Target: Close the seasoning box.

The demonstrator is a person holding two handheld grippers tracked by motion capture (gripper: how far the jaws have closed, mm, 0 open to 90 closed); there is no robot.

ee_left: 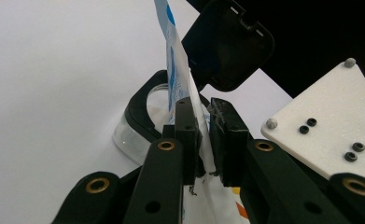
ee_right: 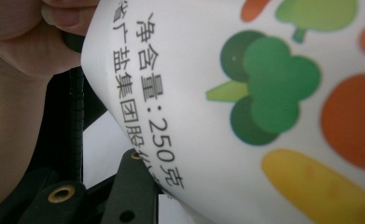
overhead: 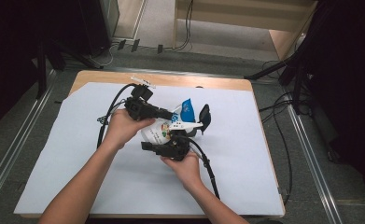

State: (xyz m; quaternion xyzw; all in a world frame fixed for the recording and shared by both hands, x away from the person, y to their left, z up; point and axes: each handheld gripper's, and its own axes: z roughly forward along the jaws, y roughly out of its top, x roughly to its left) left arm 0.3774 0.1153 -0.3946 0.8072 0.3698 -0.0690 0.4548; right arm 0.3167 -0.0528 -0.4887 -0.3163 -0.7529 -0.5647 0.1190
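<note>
The left gripper pinches the thin, glossy salt bag at its blue top edge; the right gripper clamps the bag's printed, rounded body.

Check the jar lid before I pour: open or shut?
Open. The black lid is flipped up on its hinge, clear of the jar mouth, in the left gripper view.
</note>
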